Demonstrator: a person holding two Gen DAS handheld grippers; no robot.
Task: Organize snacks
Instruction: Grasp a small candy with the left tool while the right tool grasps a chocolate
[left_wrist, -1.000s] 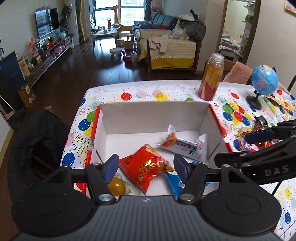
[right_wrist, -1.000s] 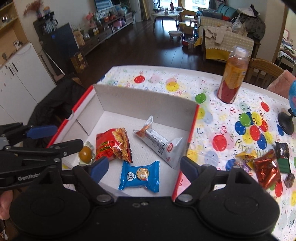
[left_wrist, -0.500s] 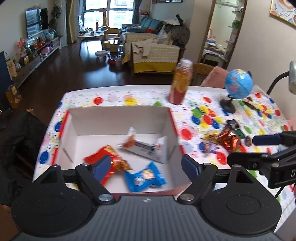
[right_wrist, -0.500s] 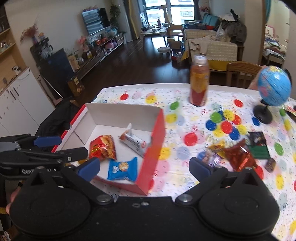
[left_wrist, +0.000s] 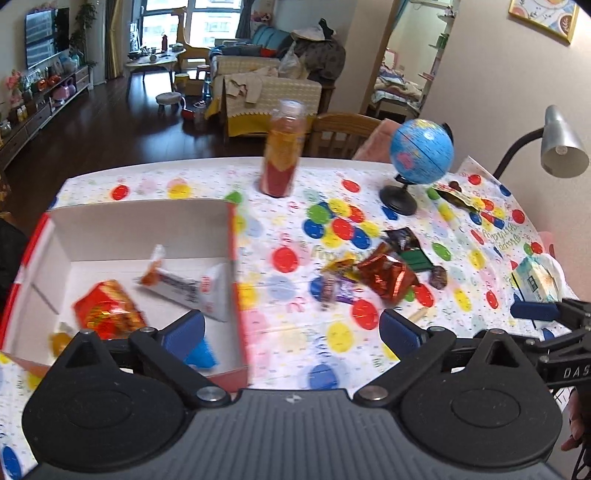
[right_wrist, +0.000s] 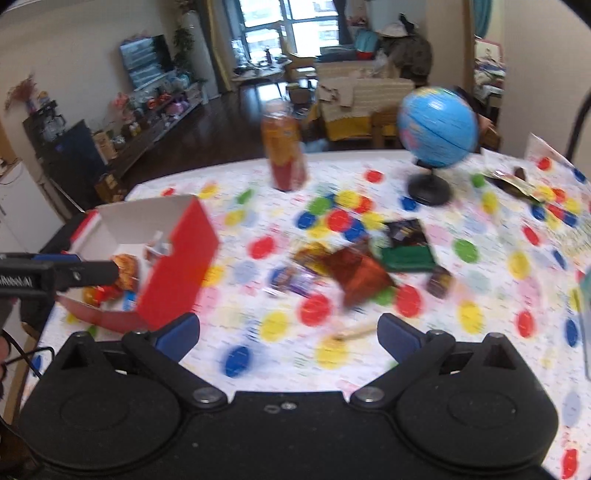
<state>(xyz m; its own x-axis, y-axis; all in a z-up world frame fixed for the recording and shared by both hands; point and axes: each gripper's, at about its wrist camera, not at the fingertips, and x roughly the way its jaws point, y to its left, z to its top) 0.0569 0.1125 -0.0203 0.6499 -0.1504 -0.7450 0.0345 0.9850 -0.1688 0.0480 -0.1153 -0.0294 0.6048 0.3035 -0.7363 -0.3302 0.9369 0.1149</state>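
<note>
Items we cannot fully read: in the right wrist view the whole surface (right_wrist: 332, 354) is smeared by motion, so the loose snack pile (right_wrist: 354, 269) shows as colour patches and its print is illegible. The red box (right_wrist: 177, 258) hides most of its contents behind its near wall; we make out only scraps of wrappers. In the left wrist view the blue packet (left_wrist: 201, 354) is half covered by one of the fingers (left_wrist: 184, 330), and the orange candy (left_wrist: 59, 341) is blurred. The tissue pack (left_wrist: 535, 280) sits partly behind the other gripper's frame. The lamp (left_wrist: 561, 147) has its base out of sight.
</note>
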